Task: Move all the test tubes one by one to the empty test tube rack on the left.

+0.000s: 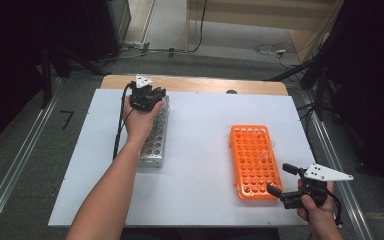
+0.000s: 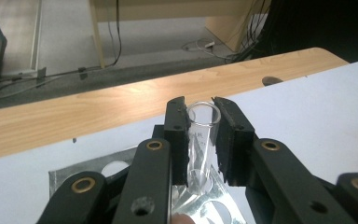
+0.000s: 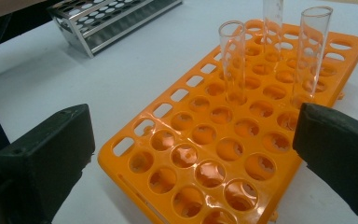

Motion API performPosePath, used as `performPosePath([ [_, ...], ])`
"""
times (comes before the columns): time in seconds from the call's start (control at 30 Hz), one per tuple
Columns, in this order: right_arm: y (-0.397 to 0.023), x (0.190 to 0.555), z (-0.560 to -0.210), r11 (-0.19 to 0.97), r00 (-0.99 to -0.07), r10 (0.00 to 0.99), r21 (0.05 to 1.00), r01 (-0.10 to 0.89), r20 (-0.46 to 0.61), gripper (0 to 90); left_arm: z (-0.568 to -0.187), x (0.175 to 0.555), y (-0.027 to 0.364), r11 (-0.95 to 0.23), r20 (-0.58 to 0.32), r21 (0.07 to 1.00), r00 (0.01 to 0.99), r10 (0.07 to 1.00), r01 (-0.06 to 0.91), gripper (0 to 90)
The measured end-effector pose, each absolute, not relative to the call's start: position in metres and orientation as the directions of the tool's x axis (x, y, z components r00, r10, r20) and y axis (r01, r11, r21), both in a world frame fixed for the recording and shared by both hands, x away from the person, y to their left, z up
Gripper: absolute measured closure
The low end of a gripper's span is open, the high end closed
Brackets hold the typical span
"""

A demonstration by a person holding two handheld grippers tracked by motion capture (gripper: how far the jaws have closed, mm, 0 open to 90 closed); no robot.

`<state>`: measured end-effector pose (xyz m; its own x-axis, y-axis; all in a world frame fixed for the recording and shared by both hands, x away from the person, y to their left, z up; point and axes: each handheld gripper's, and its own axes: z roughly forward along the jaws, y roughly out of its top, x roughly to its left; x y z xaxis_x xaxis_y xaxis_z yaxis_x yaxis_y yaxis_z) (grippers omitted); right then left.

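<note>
Holding a clear glass test tube (image 2: 200, 135) in my left gripper (image 1: 147, 97), its two black jaws pinching the tube just below the open round rim. The tube stands slightly tilted over the far end of the metal rack (image 1: 155, 137), a shiny steel frame with rows of round holes, and its lower end reaches toward the rack's top plate; whether it sits in a hole I cannot tell.

Item two: orange plastic rack (image 1: 252, 160), glossy, rectangular, a grid of round wells edged by small square slots, well to the right of the metal rack. Three more clear tubes (image 3: 233, 60) stand upright in wells of it.

Item three: my right gripper (image 1: 281, 181), jaws spread wide with nothing between them, at the near right corner of the orange rack, just beside it.

Item four: table (image 1: 200, 130), white matte sheet over a pale wooden top showing along the far edge, beyond the metal rack. A black cable (image 1: 118, 125) trails along the metal rack's left.
</note>
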<state>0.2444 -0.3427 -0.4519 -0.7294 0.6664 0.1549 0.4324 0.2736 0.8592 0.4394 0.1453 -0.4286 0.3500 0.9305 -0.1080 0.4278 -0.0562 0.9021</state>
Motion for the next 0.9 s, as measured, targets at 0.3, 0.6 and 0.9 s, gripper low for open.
performPosePath([
  [0.3, -0.342, 0.245, -0.452, 0.274, -0.728, 0.668, 0.859, 0.433, 0.154, 0.0, -0.430, 0.441, 0.144, -0.071, -0.109, 0.883, 0.350, 0.930, 0.463, 74.9],
  [0.6, -0.341, 0.245, -0.453, 0.274, -0.727, 0.668, 0.857, 0.437, 0.157, 0.0, -0.428, 0.439, 0.146, -0.060, -0.129, 0.871, 0.346, 0.929, 0.487, 54.3],
  [0.9, -0.341, 0.247, -0.454, 0.277, -0.728, 0.668, 0.857, 0.435, 0.154, 0.0, -0.426, 0.424, 0.148, -0.039, -0.167, 0.878, 0.381, 0.909, 0.478, 31.0],
])
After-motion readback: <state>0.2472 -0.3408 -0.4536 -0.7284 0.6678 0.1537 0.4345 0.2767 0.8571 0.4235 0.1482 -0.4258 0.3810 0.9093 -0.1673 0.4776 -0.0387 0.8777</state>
